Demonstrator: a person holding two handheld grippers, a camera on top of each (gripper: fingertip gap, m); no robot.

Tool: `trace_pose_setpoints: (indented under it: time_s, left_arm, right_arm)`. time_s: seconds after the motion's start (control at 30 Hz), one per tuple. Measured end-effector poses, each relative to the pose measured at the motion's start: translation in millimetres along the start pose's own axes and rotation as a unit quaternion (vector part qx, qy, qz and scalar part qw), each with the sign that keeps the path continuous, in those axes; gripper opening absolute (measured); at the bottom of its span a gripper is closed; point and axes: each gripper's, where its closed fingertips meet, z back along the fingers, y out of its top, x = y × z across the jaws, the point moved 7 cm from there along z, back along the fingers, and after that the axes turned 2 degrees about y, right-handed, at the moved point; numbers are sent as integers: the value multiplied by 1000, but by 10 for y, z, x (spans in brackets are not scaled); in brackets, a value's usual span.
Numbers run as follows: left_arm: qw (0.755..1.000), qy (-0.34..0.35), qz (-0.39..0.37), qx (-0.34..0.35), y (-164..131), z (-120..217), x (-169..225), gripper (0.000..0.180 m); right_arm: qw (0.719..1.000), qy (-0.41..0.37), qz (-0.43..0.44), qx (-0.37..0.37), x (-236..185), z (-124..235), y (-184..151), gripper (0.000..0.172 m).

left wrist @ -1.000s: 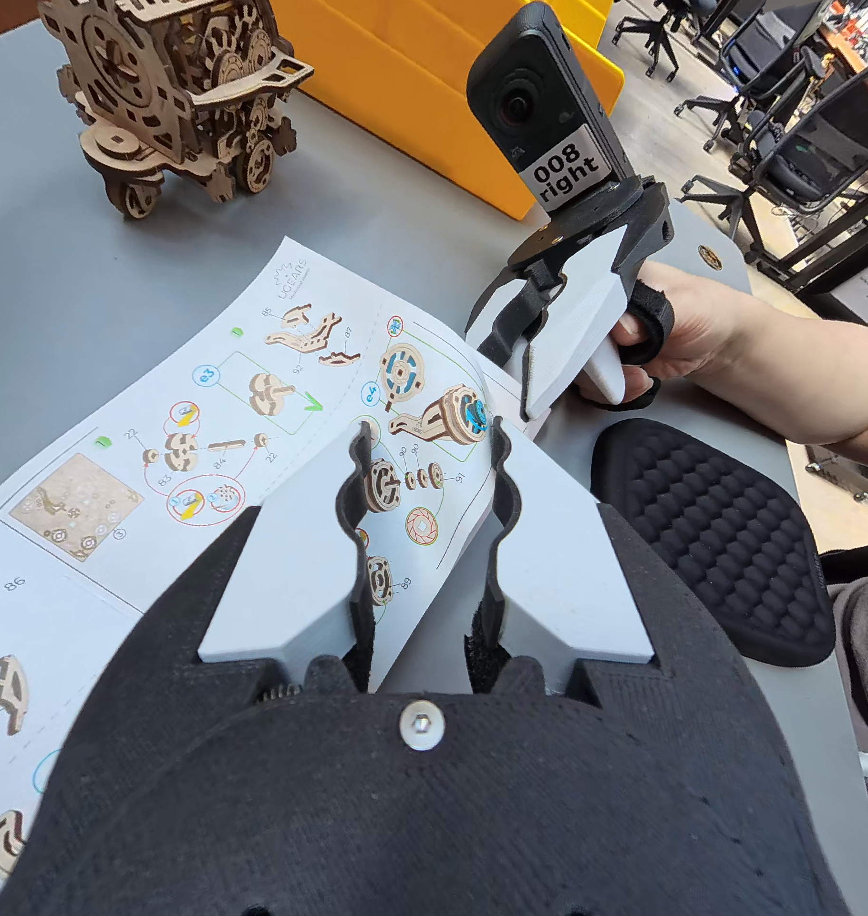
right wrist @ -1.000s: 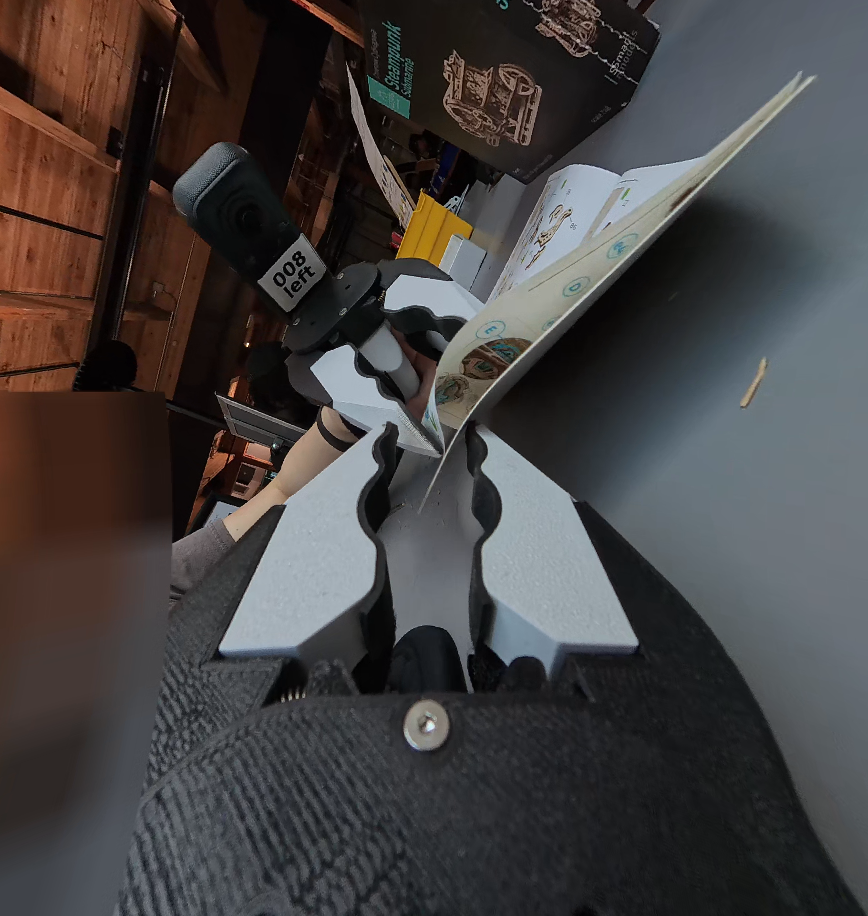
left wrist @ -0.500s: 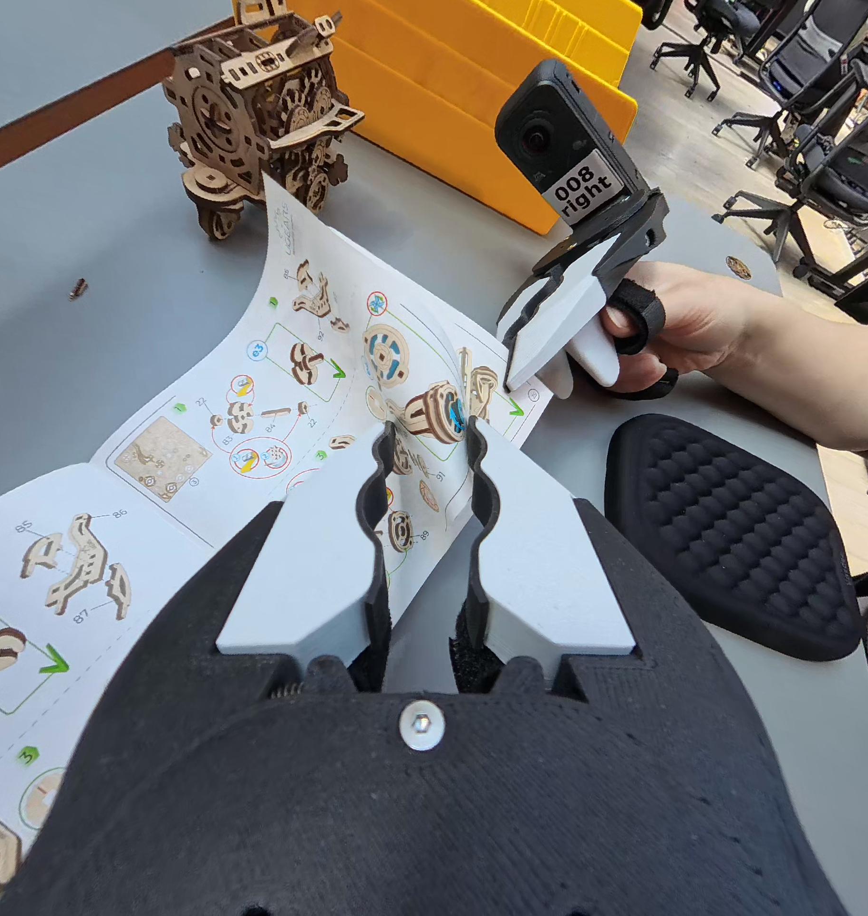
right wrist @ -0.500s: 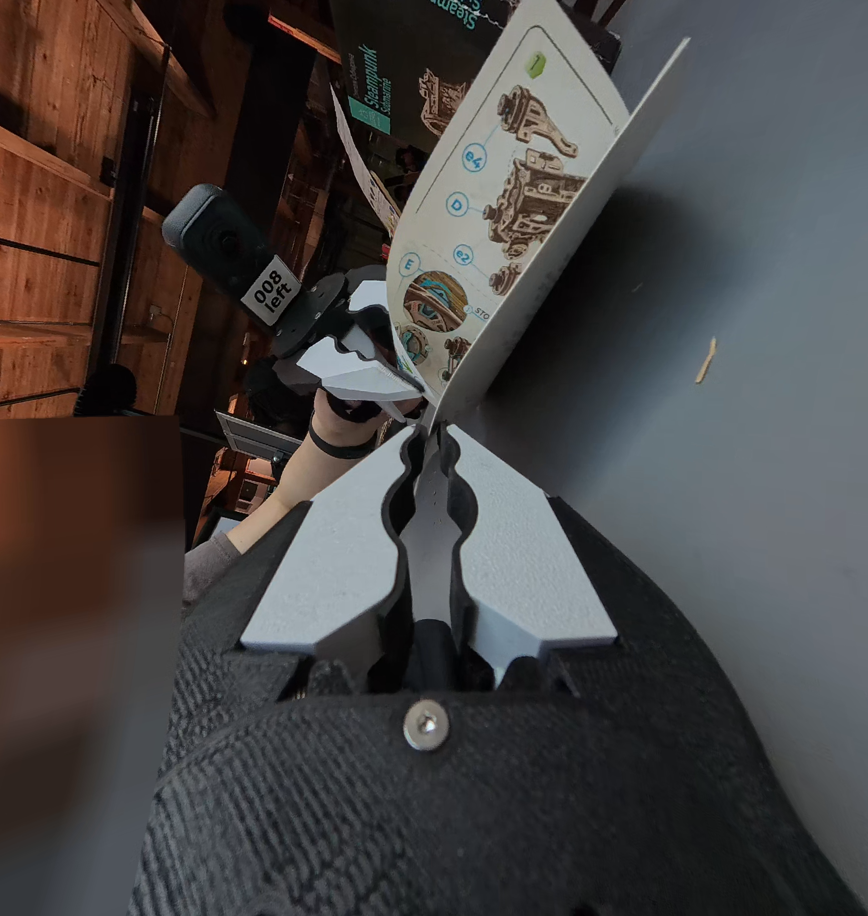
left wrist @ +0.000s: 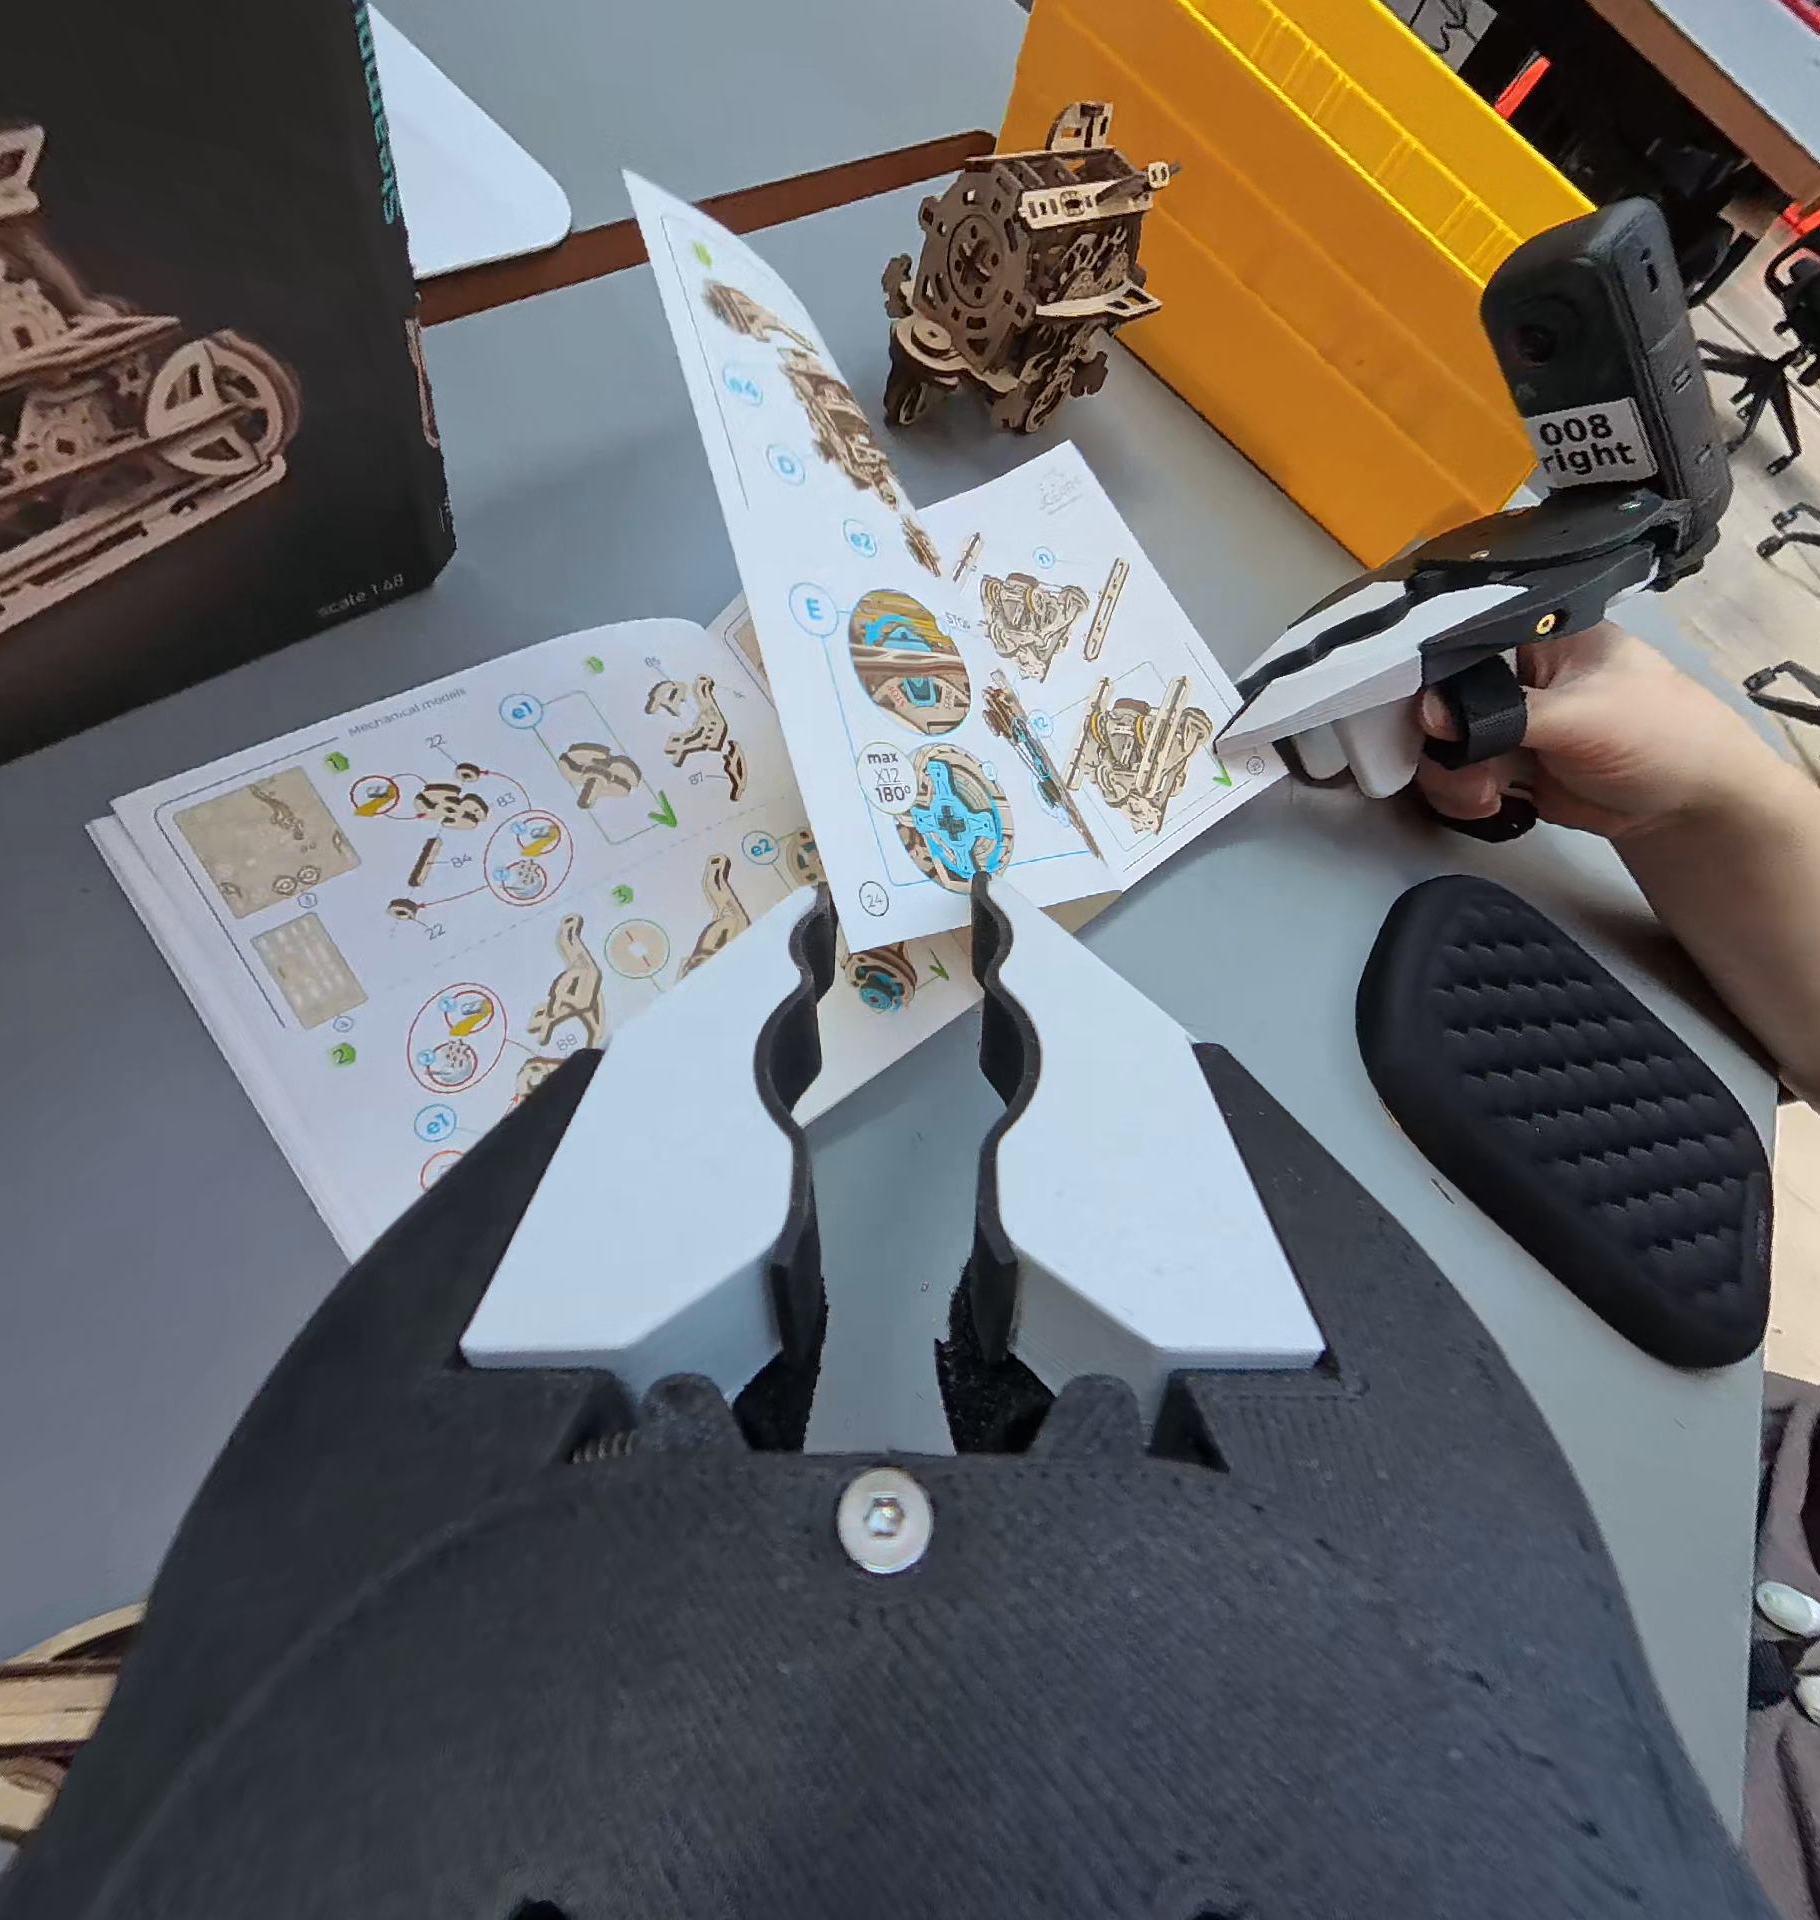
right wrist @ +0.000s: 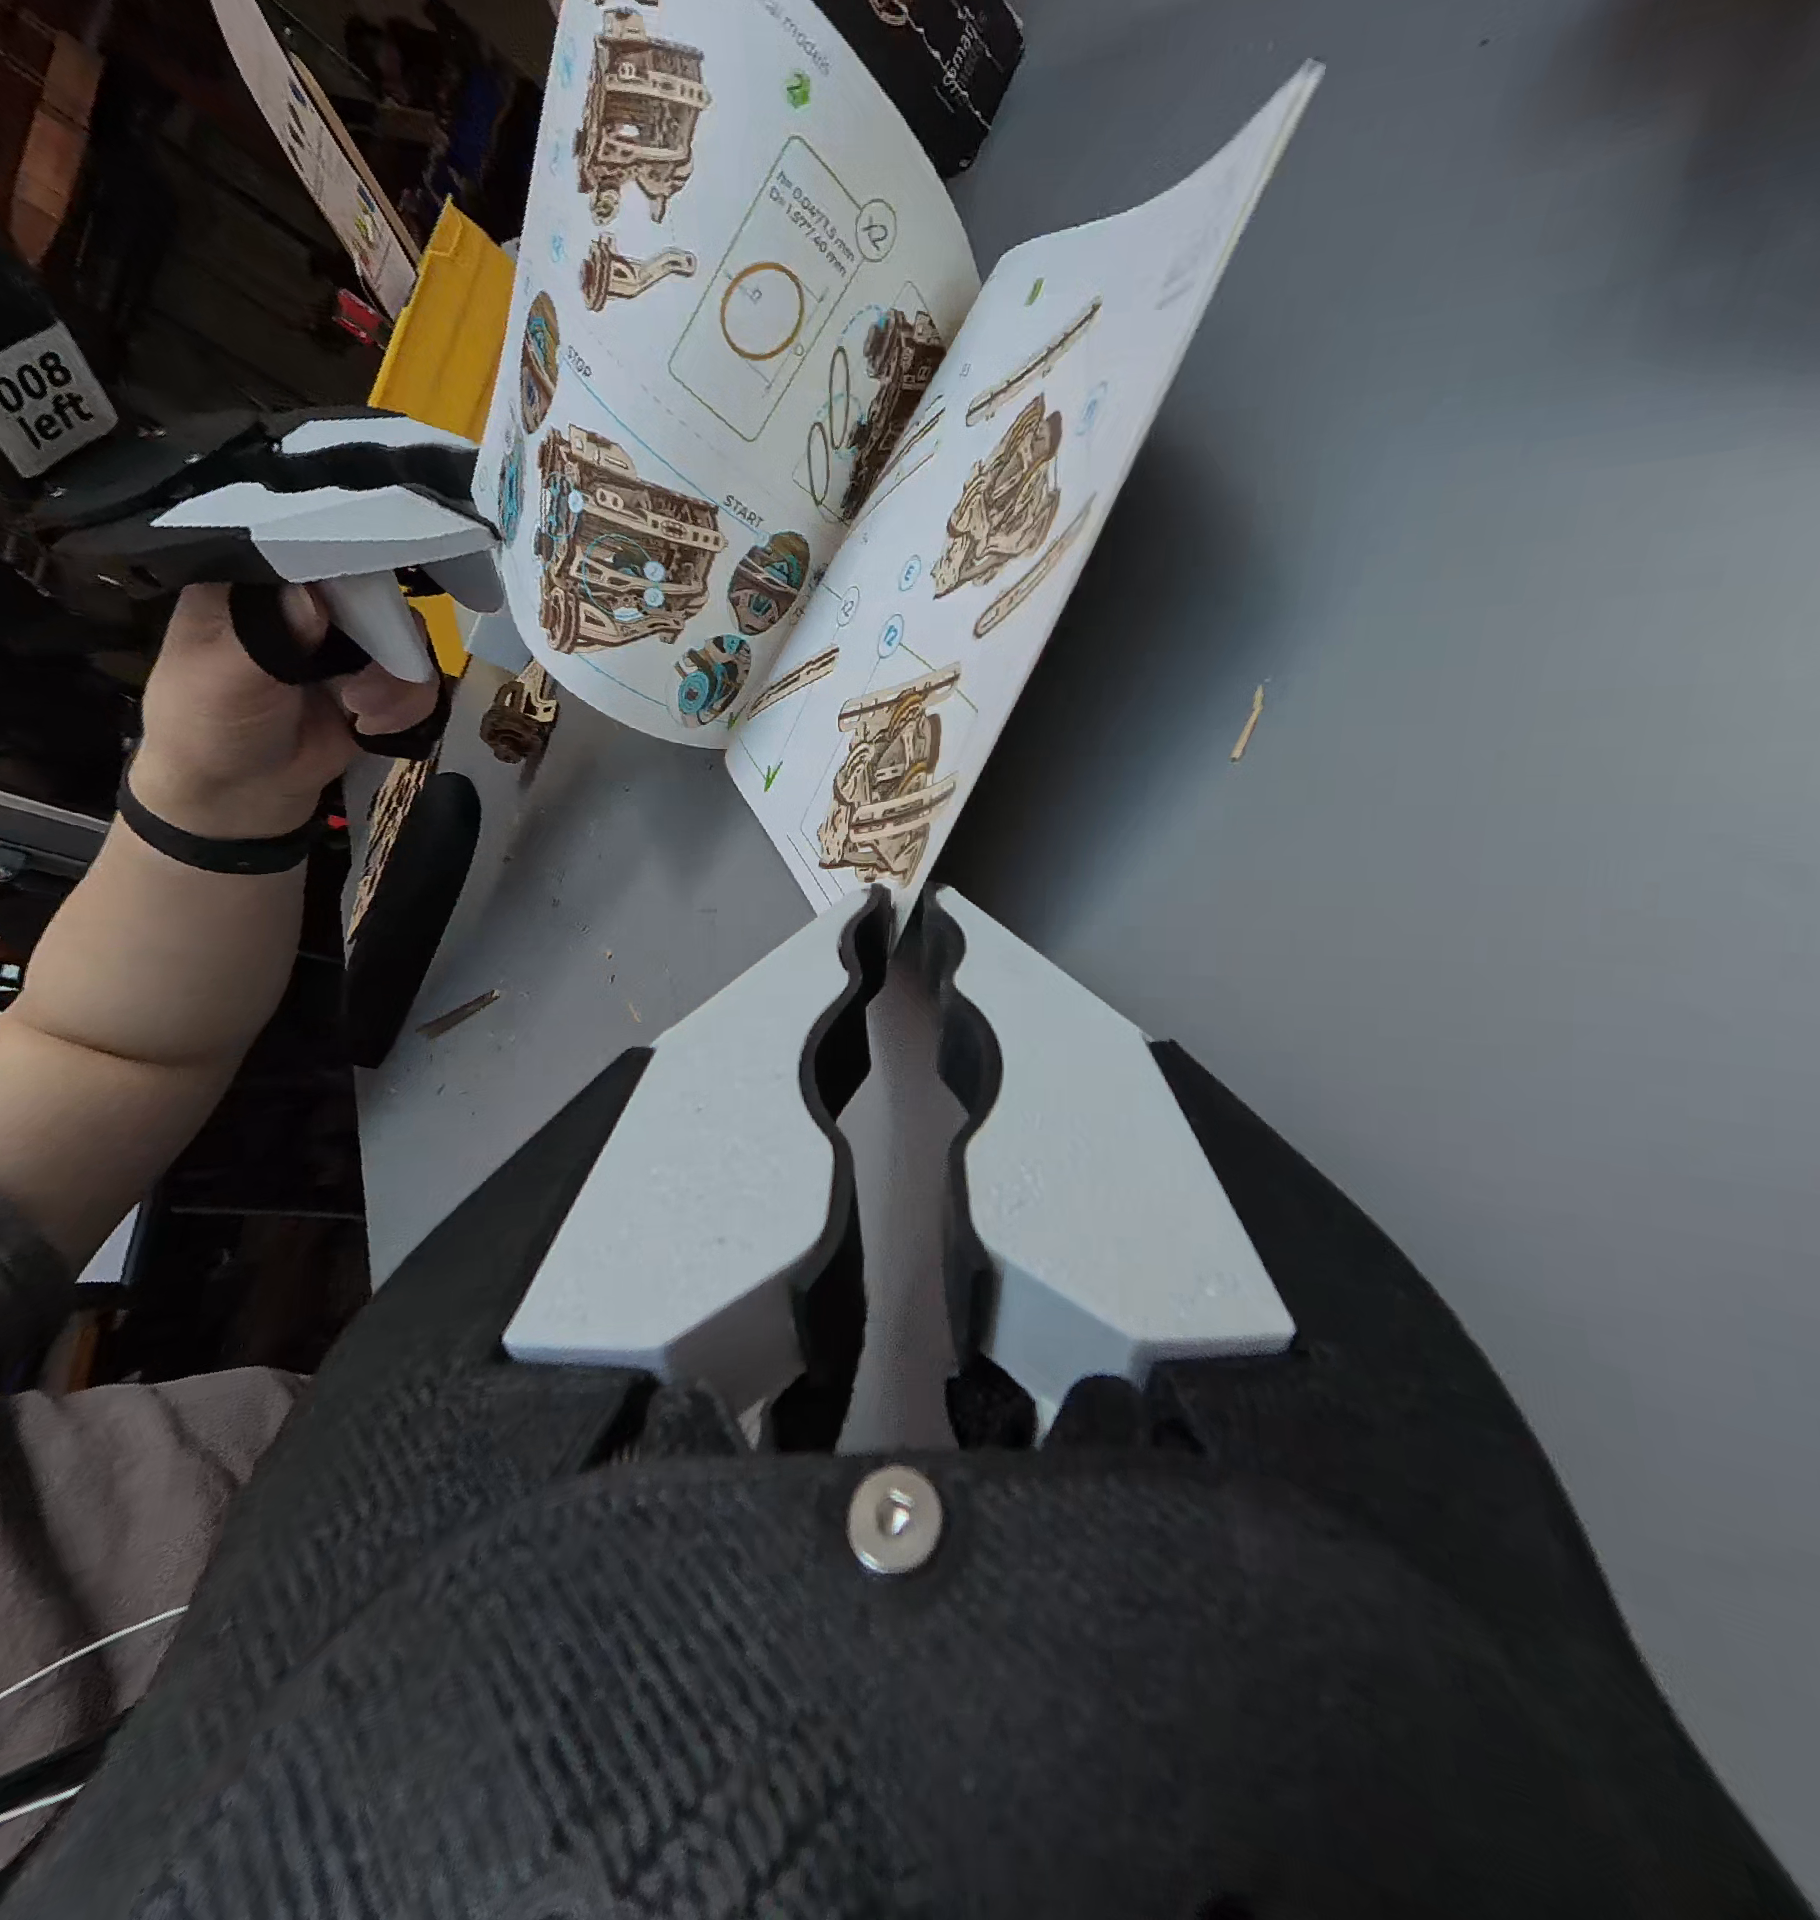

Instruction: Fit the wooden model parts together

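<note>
Page (left wrist: 781,499) newly upright; two grippers

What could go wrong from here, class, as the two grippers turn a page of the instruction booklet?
1. The right gripper pinches only the booklet's corner, so a pull could crease or tear it.
2. The left gripper stands open at the raised page, which may flop back.

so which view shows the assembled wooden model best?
The left wrist view: the assembled wooden model stands whole and unobstructed on the grey table beside the yellow bin. In the right wrist view the raised booklet fills that area and the model does not show.
</note>
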Motion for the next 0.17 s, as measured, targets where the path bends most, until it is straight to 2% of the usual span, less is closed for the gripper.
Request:
trace_pose_setpoints:
  time_s: [0.1,0.17]
  left_arm:
    - [1000,21,-8,-11,-57,16,-74,21]
    - [998,49,-29,-22,-85,28,-119,20]
  right_arm:
    - [995,-86,56,2,19,31,59,21]
    - [979,-165,118,13,-14,112,137,33]
